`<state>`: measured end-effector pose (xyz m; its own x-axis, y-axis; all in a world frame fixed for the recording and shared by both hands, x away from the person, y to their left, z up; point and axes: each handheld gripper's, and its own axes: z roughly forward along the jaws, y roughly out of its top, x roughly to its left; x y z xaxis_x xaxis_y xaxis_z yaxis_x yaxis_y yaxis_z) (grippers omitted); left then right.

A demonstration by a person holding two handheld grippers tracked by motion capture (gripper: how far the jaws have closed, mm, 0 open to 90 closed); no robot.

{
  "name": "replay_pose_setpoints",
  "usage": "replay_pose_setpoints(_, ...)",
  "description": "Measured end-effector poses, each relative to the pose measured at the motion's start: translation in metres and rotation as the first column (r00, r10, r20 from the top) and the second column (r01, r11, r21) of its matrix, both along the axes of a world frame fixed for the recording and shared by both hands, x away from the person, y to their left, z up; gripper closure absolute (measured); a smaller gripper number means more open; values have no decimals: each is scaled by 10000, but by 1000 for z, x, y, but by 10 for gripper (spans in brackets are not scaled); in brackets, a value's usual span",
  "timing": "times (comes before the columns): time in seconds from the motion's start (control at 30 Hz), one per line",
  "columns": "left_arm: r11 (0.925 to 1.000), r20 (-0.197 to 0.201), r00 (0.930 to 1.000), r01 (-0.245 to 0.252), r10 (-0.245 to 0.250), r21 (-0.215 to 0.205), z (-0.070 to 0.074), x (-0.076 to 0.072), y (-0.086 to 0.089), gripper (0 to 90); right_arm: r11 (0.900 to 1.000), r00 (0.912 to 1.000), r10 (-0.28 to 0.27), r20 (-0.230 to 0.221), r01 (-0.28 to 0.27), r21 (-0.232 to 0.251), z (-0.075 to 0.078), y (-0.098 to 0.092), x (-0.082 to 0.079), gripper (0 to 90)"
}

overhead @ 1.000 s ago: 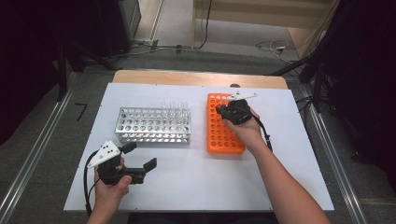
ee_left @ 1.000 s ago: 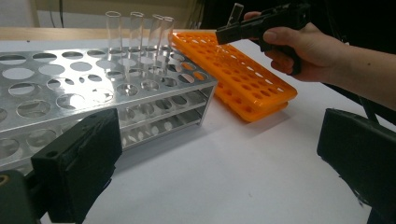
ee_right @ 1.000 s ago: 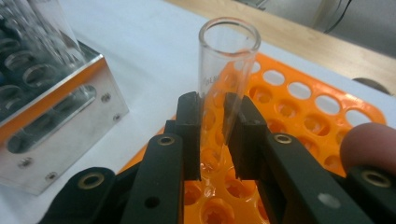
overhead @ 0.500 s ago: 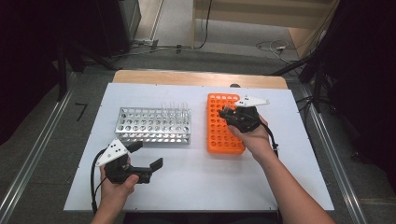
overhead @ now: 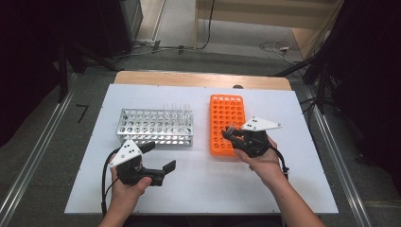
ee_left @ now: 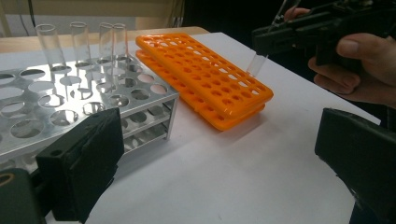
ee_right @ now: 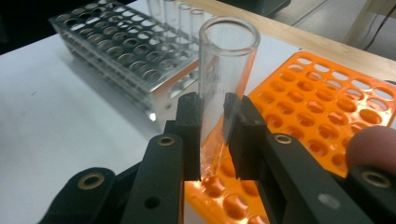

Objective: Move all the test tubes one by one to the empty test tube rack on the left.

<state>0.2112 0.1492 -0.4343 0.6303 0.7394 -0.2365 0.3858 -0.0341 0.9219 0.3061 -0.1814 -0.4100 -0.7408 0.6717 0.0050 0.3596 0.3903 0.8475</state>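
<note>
Counter [overhead: 198, 189] carries a metal rack [overhead: 156, 126] with four tubes at its far right end, and an orange rack [overhead: 226, 124] beside it. Right gripper [ee_right: 212, 135] fingers clamp a glass tube [ee_right: 224, 79] above the orange rack's near end. Left gripper [overhead: 158, 158] fingers wide, empty. Risk: tube looks tilted, so its bottom could catch a hole's rim and slip or crack.

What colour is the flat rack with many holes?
Bright orange plastic rack, clearest in the left gripper view.

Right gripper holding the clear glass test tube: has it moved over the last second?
Yes. The right gripper has come toward the person along the orange plastic rack, from its far end to its near end.
</note>
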Motion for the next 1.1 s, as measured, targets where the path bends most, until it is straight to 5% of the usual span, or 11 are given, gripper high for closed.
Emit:
replay_pose_setpoints(0.33, 9981, 173, 9979, 618, -618, 9, 14, 5, -24, 52, 9988, 9989, 475, 39, -476, 123, -2, 0, -37, 739)
replay_pose_setpoints(0.7, 9916, 164, 9917, 1271, -1275, 252, 18, 11, -52, 91, 9942, 9946, 1030, -148, -1034, -310, -16, 9, -55, 739)
replay_pose_setpoints(1.1, 9772, -265, 9801, 1981, -1966, 760, 16, 5, -78, 362, 9832, 9898, 1420, -61, -1418, -1150, -28, 30, -65, 739)
